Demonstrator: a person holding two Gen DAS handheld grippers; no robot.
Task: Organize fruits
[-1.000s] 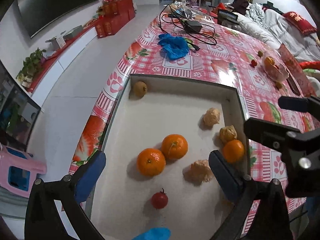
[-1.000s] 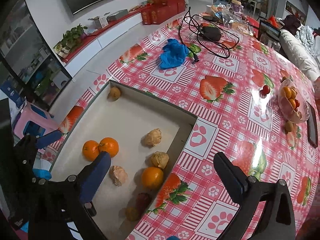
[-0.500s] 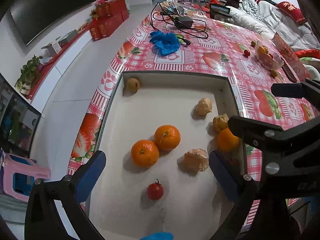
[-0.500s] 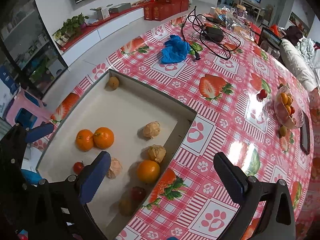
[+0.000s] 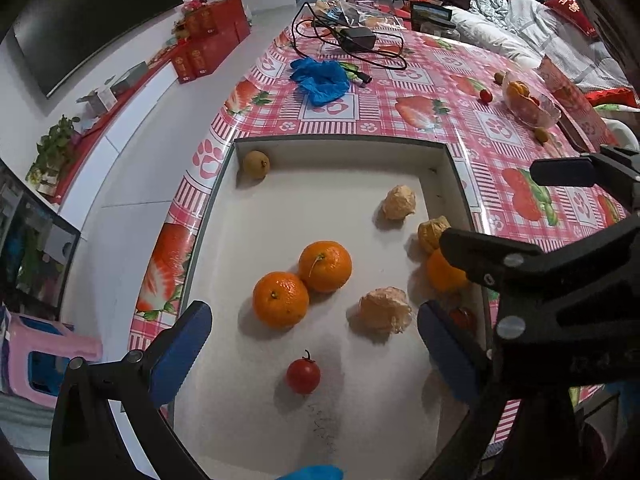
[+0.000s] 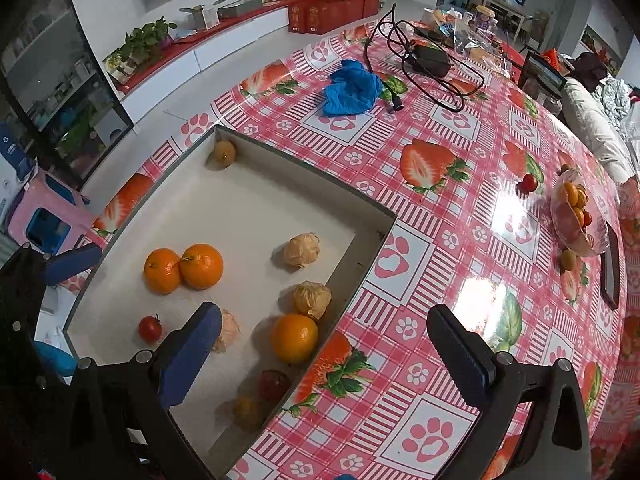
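Left wrist view: you are hovering the left gripper (image 5: 308,344), spread and empty, over the tray (image 5: 340,140); next, likely closing on the cherry tomato (image 5: 303,375).

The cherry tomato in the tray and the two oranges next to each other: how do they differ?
The cherry tomato is red and plainly smaller; the two oranges are orange and much bigger. The tomato lies alone, apart from other fruit, while the oranges appear to touch each other. The tomato shows a dark little stem on top; each orange shows only a small stem spot. All three are round and lie loose on the white floor of the tray.
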